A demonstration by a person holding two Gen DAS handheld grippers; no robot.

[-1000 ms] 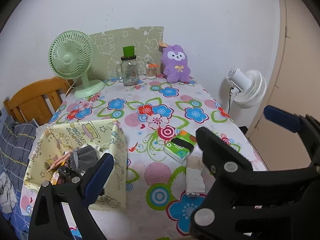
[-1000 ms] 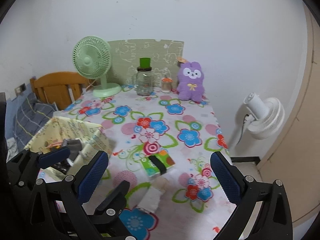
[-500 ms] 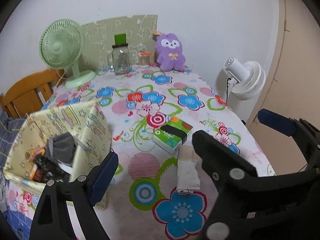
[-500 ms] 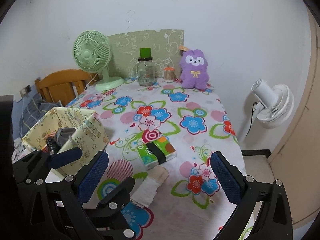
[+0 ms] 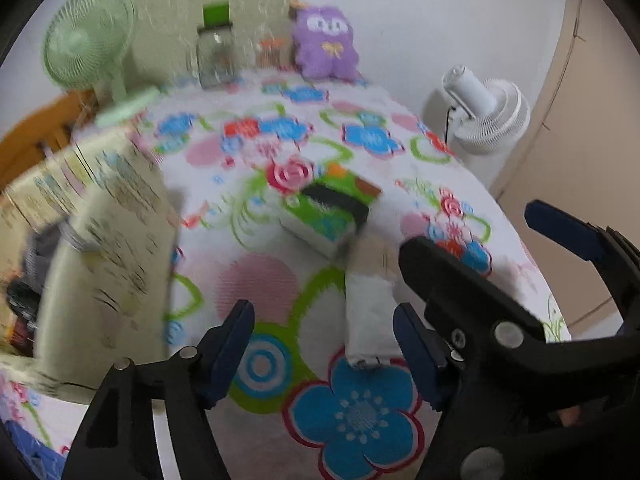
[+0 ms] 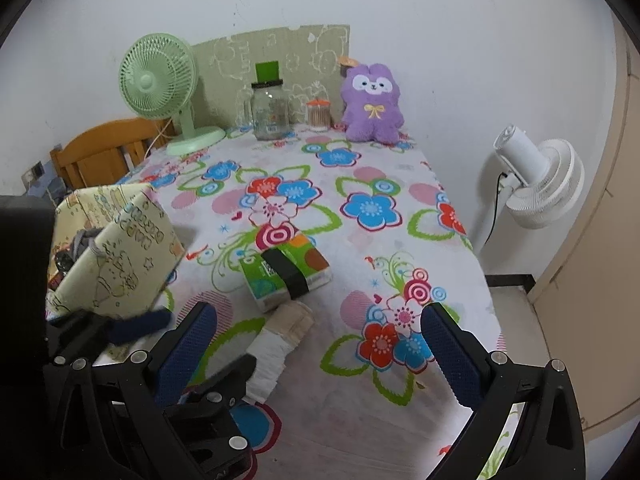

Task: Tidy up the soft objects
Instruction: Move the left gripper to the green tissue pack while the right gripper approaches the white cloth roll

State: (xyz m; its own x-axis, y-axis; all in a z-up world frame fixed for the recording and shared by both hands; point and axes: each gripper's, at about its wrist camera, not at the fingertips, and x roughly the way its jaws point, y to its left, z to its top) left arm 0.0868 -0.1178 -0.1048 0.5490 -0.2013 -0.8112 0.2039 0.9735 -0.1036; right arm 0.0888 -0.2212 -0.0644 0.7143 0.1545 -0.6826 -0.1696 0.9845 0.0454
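A rolled white and beige sock (image 5: 368, 312) (image 6: 280, 340) lies on the flowered tablecloth near the front edge. My left gripper (image 5: 324, 348) hangs low over it with its jaws closing. The sock lies between them, close to the right finger, and the pads do not press it. Just to the right, my right gripper (image 6: 320, 352) (image 5: 476, 232) stands open and holds nothing. Behind the sock is a green tissue pack (image 6: 286, 276) with a black band. A yellow fabric bin (image 6: 120, 256) at the left holds a grey sock and small items. A purple plush (image 6: 372, 104) sits at the back.
A green desk fan (image 6: 160, 80), a glass jar (image 6: 270, 112) and a small swab jar (image 6: 319, 112) stand along the back by a cardboard panel. A white fan (image 6: 536, 184) stands off the table's right edge. A wooden chair (image 6: 104, 152) is at the left.
Both grippers have sunk toward the table and tipped downward. The left jaws have narrowed, and the sock now lies between them. The left view is blurred.
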